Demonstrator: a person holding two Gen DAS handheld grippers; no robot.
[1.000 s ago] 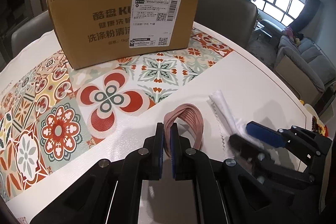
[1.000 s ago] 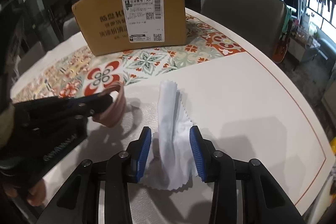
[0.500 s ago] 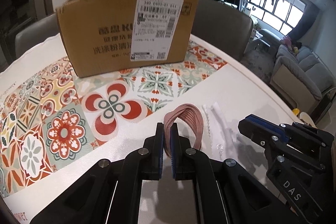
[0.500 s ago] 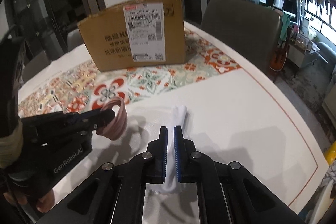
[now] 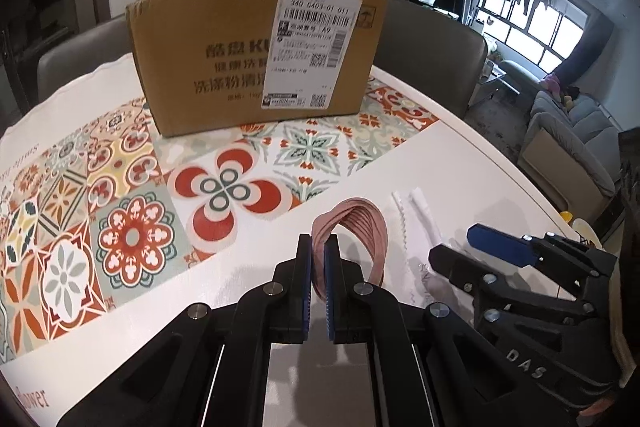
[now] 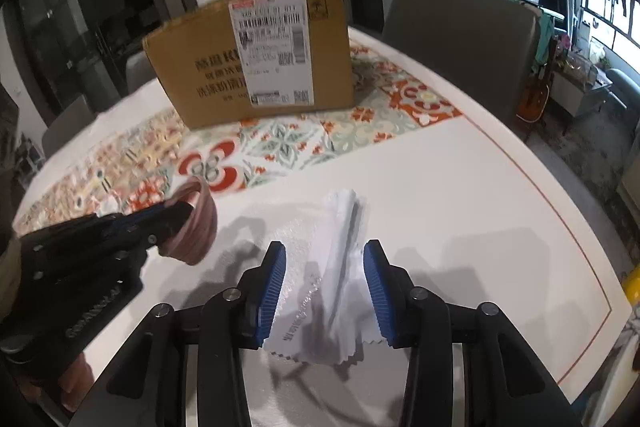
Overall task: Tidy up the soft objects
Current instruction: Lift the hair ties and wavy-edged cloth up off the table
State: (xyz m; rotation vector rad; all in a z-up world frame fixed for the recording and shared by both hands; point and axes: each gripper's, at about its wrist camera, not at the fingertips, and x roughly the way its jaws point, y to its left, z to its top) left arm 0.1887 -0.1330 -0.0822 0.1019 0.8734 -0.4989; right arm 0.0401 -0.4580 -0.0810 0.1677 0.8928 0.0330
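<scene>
My left gripper (image 5: pixel 317 251) is shut on a pink ribbed band (image 5: pixel 360 231) and holds it just above the white table. It also shows in the right wrist view (image 6: pixel 198 223), held at the left. A folded white cloth (image 6: pixel 336 259) with zigzag edges lies on the table between the blue pads of my right gripper (image 6: pixel 326 267), which is open around it. The cloth shows in the left wrist view (image 5: pixel 416 215) beside the right gripper (image 5: pixel 500 251).
A brown cardboard box (image 5: pixel 256 55) with a white shipping label stands on a patterned tile mat (image 5: pixel 132 203) at the back of the table. Grey chairs (image 6: pixel 460 39) stand behind the table. The table edge (image 6: pixel 592 267) curves at the right.
My right gripper was open a second ago, shut on the white cloth half a second ago and has opened again; the cloth lies between its pads. The left gripper still holds the band.
</scene>
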